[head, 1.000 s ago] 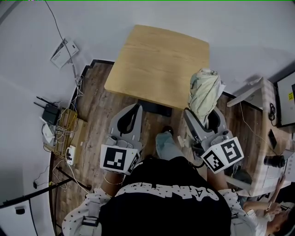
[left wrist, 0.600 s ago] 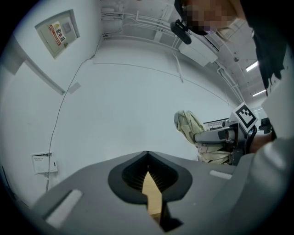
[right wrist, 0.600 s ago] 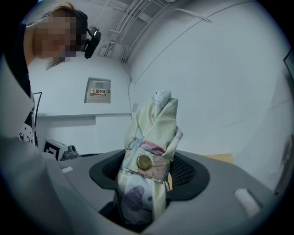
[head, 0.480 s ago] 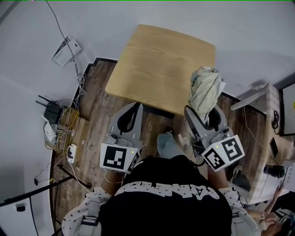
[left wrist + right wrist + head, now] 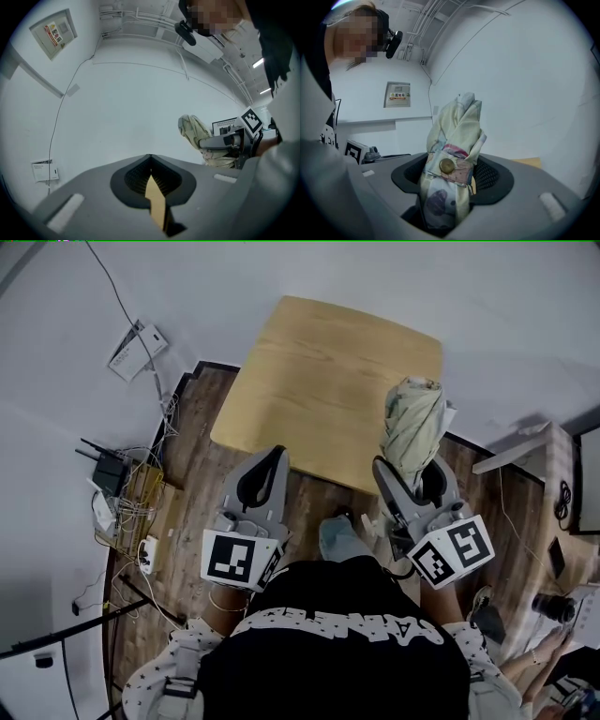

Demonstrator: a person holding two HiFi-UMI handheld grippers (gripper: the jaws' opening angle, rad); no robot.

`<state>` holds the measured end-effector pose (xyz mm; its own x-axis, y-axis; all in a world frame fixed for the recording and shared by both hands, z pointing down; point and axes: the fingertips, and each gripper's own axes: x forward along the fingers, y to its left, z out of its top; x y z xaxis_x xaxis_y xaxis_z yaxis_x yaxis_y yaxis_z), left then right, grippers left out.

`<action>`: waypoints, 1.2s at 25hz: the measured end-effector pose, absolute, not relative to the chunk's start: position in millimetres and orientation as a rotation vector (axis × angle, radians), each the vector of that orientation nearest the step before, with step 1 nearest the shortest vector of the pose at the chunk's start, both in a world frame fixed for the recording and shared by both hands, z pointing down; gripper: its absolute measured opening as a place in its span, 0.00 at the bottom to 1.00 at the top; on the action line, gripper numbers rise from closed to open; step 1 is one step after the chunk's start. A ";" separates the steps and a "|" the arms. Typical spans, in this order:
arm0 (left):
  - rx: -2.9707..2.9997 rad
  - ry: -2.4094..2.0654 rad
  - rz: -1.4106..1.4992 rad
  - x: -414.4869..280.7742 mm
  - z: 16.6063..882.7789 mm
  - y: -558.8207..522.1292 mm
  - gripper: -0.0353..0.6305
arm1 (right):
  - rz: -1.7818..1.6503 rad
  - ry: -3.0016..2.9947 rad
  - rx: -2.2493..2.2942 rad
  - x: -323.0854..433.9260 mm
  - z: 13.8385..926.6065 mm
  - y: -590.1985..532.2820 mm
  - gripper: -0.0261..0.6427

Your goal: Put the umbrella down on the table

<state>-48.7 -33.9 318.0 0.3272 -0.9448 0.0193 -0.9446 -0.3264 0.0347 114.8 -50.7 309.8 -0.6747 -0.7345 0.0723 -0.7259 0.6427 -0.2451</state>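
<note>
A folded pale-yellow umbrella with a buttoned strap stands upright in my right gripper, whose jaws are shut on its lower part. Its top overlaps the near right corner of the light wooden table. My left gripper hangs at the table's near edge, jaws shut with nothing between them. In the left gripper view that gripper shows a sliver of the tabletop through its jaws, with the umbrella off to the right. The right gripper view has the umbrella filling my right gripper.
A router and tangled cables lie on the wooden floor at the left, and a white box sits near the wall. Another desk stands at the right. My shoe is between the grippers.
Both grippers have come closer to the table. Its near edge now meets the left gripper's tips, and the umbrella's top overlaps the table's right corner. The grip is unchanged.
</note>
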 end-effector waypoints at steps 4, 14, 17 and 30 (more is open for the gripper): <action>2.514 -1.819 0.011 -42.9 316.8 -48.6 0.06 | -0.414 2.809 -1.234 121.1 310.2 -68.3 0.47; 2.487 -1.902 0.069 -16.9 309.6 -82.7 0.06 | -0.441 2.795 -1.137 146.0 314.6 -111.6 0.47; 2.462 -1.948 0.106 -12.2 312.8 -93.8 0.06 | -0.469 2.789 -1.091 150.9 324.3 -126.7 0.47; 2.364 -2.059 0.132 -27.6 305.1 -117.7 0.06 | -0.509 2.816 -0.992 139.4 324.0 -162.7 0.47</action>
